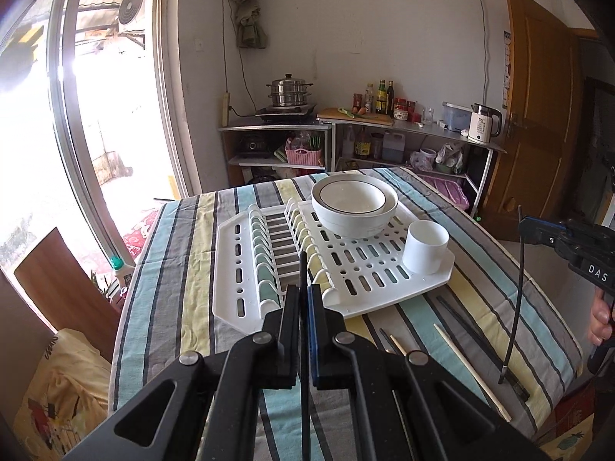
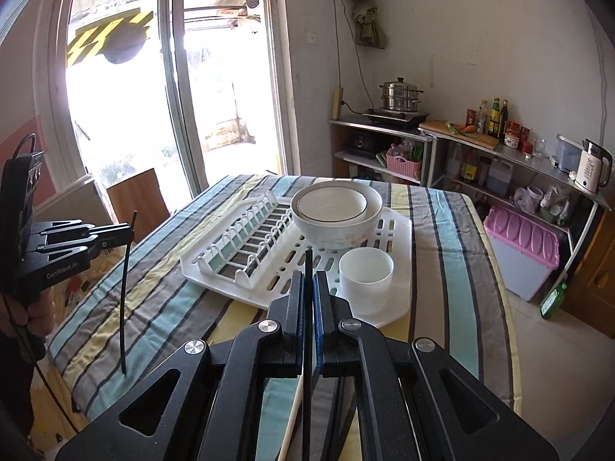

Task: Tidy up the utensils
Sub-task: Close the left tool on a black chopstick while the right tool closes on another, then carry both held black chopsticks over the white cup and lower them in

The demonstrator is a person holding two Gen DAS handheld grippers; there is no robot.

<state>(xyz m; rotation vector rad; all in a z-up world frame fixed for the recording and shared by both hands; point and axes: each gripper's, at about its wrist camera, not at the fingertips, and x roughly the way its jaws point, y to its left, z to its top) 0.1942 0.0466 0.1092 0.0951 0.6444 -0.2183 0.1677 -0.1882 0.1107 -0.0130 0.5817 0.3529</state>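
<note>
Holding one black chopstick in each gripper, upright above the striped tablecloth, near the white cup (image 2: 365,274) on the drying rack (image 1: 238,269).

The left gripper (image 1: 303,296) and right gripper (image 2: 308,282) each pinch a black chopstick (image 1: 303,269) (image 2: 308,265) near its upper end; such sticks look light, stiff and slick, so a grip near the middle would likely steady them.

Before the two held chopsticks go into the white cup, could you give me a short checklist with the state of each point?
1. Left gripper shut on its black chopstick: ok.
2. Right gripper shut on its own black chopstick: ok.
3. White cylindrical cup upright on the white plastic drying rack, mouth open: ok.
4. Cup empty inside: cannot tell.
5. Stacked white bowls stand apart from the cup: ok.
6. All chopsticks collected: not ok, a pale wooden chopstick lies on the striped tablecloth.
</note>
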